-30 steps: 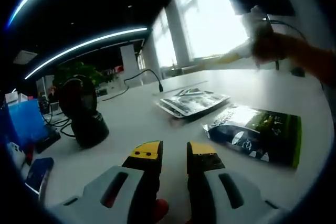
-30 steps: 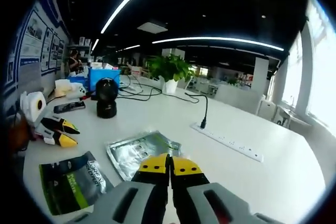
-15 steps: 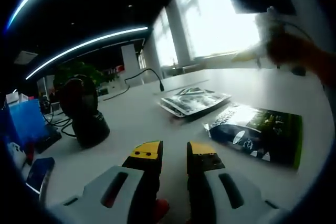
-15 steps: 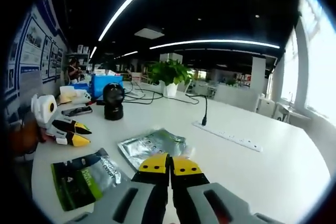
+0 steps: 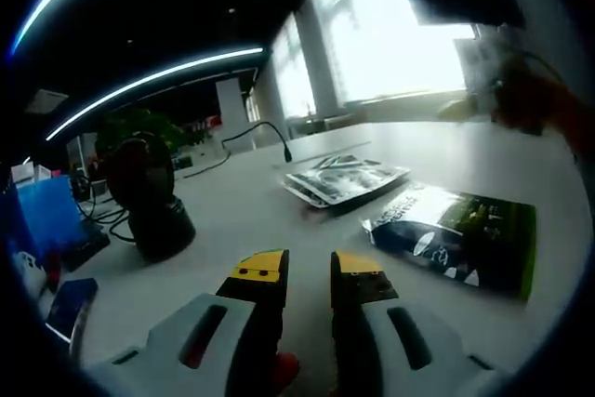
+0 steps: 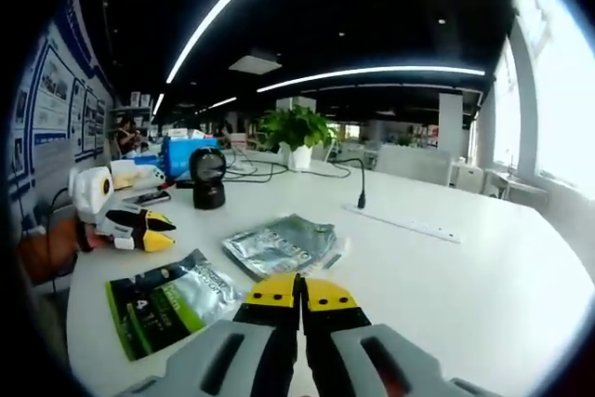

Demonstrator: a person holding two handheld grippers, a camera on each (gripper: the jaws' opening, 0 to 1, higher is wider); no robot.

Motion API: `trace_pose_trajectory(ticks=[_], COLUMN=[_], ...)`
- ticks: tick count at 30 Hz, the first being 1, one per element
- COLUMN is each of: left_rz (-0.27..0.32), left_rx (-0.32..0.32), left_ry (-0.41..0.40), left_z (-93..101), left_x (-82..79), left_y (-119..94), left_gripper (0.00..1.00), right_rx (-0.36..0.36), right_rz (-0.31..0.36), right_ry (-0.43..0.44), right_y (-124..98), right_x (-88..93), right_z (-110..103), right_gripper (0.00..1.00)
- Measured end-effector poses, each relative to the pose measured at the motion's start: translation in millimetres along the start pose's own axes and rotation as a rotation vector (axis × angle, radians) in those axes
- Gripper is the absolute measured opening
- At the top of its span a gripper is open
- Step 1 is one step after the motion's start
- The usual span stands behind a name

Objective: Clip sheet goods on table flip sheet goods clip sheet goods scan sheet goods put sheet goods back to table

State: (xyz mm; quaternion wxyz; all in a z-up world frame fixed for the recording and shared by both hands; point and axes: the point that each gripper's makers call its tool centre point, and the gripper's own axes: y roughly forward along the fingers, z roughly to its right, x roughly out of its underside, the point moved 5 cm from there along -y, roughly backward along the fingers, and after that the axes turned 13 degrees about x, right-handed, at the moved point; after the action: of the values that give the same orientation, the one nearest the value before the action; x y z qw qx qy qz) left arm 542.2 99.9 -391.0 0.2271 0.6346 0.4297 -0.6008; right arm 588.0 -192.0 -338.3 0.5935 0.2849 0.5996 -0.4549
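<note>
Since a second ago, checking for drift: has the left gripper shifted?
No. In its own view the left gripper sits the same against the black scanner and the green sachet.

Both views low over table (image 6: 483,267)

Bench (image 6: 483,258): smooth white top, semi-gloss, picks up window glare. Silver sachet (image 6: 282,244) ahead of the right fingers: crinkled metallic foil, shiny. Green-black sachet (image 6: 174,300) left of them: glossy printed plastic film, wrinkled, highlights on the creases. Scanner (image 5: 149,197) ahead-left of the left fingers: glossy black plastic. Left fingers (image 5: 257,271): matt yellow tips over black, on pale grey moulded plastic bodies.
</note>
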Motion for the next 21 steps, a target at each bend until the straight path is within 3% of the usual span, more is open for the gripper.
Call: trace_pose_trajectory(ticks=[21], left_rz=[-0.01], left_rx=[0.007], left_ry=[0.013], left_z=[3.0], left_x=[0.1], left_y=[0.9], left_gripper=[0.11], right_rx=[-0.005], right_rz=[0.017], right_ry=[0.099], right_y=[-22.5], right_x=[32.7], right_z=[-3.0], right_gripper=[0.0])
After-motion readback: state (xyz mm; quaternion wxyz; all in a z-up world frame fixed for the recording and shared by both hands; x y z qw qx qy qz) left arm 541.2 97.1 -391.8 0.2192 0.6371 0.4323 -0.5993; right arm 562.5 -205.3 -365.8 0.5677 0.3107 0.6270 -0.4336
